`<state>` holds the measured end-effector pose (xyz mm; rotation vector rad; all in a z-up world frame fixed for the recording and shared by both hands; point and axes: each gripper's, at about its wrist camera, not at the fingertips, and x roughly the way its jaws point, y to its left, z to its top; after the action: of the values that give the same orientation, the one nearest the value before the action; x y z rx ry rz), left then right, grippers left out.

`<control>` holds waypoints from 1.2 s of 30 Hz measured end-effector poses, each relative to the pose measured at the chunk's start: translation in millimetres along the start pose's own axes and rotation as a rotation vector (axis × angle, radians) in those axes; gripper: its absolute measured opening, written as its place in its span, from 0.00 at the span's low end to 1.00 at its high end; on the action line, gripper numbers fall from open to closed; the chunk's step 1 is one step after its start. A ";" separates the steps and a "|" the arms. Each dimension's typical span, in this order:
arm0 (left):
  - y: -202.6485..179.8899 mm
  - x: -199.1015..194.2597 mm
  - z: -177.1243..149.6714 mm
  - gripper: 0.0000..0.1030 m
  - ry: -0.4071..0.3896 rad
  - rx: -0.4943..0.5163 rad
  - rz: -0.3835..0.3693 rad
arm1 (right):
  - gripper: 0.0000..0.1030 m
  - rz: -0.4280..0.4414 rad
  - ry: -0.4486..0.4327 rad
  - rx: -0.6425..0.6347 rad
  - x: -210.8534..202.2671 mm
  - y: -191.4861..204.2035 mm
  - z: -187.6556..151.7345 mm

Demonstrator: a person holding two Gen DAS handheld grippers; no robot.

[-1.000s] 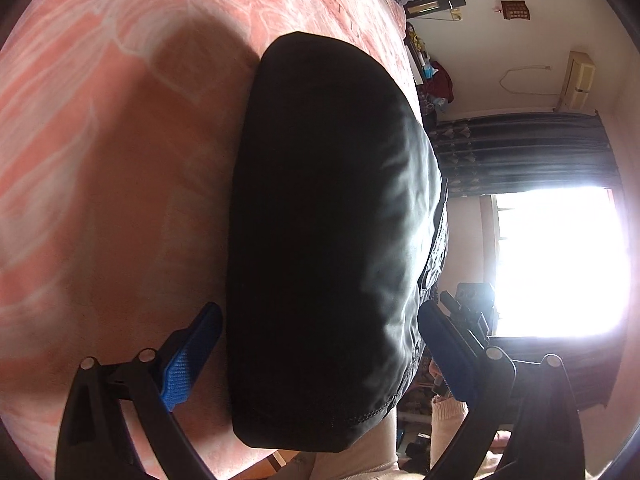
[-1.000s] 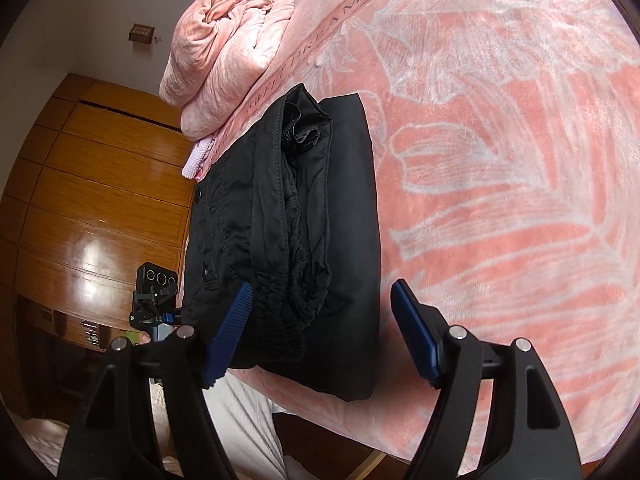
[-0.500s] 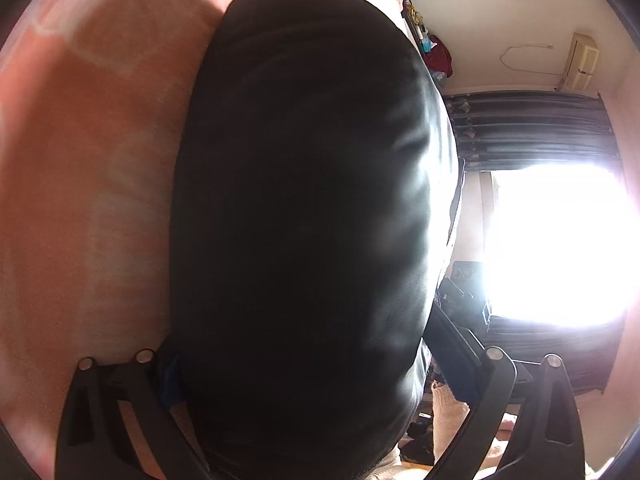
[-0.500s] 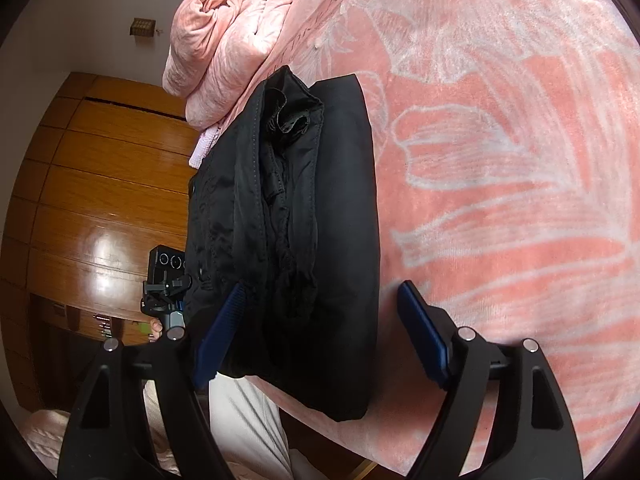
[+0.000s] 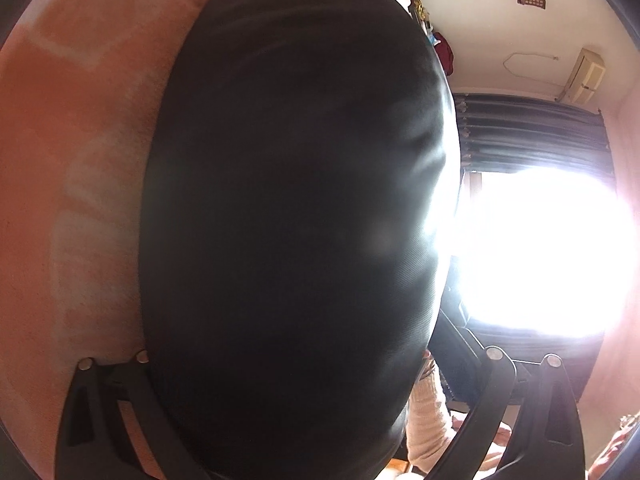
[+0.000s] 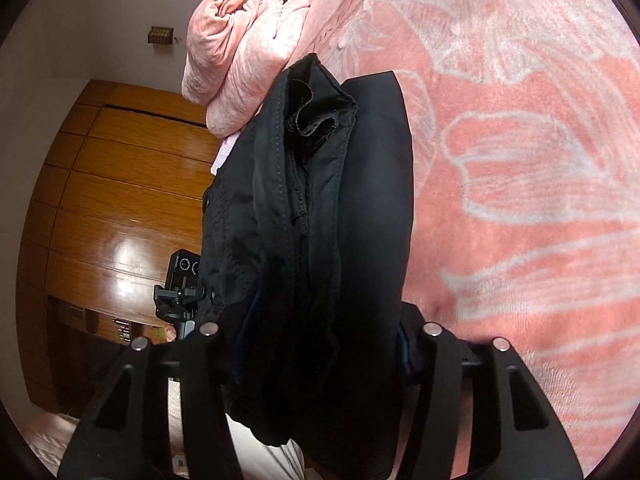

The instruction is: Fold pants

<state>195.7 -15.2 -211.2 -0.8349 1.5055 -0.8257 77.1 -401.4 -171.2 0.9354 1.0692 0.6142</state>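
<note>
Close behind pants (image 6: 320, 220): rolled pink blanket (image 6: 248, 40).

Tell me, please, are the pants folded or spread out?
Folded: the right wrist view shows the black pants as a stacked bundle of several layers on the pink blanket, its edge between the right gripper's fingers.

Black pants (image 6: 320, 240) of thin woven cloth with a faint sheen and stitched seams lie folded on a bed (image 6: 520, 160) covered in plush salmon-pink fleece with a pale leaf pattern. A rolled pink blanket (image 6: 248, 40) of soft, velvety cloth sits beside them. The right gripper (image 6: 320, 344) is matt black plastic with small shiny metal pins and blue pads; the left gripper (image 5: 288, 360) has the same matt plastic and metal pins. Behind stands a wardrobe (image 6: 112, 208) of glossy varnished wood, and dark pleated curtains (image 5: 532, 132) hang at the window.
</note>
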 end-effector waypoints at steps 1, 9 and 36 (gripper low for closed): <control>-0.4 -0.9 -0.3 0.92 -0.017 -0.006 0.006 | 0.40 0.000 -0.007 -0.009 -2.4 3.1 -2.2; -7.9 -9.8 -3.1 0.52 -0.115 0.029 -0.002 | 0.35 -0.074 -0.046 -0.166 -8.9 55.3 -1.9; -60.4 8.2 109.1 0.39 -0.270 0.195 0.077 | 0.38 -0.110 -0.068 -0.168 33.6 24.2 168.3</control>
<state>306.8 -56.8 -171.9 -0.7083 1.1919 -0.7562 245.9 -419.1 -135.7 0.7416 0.9851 0.5678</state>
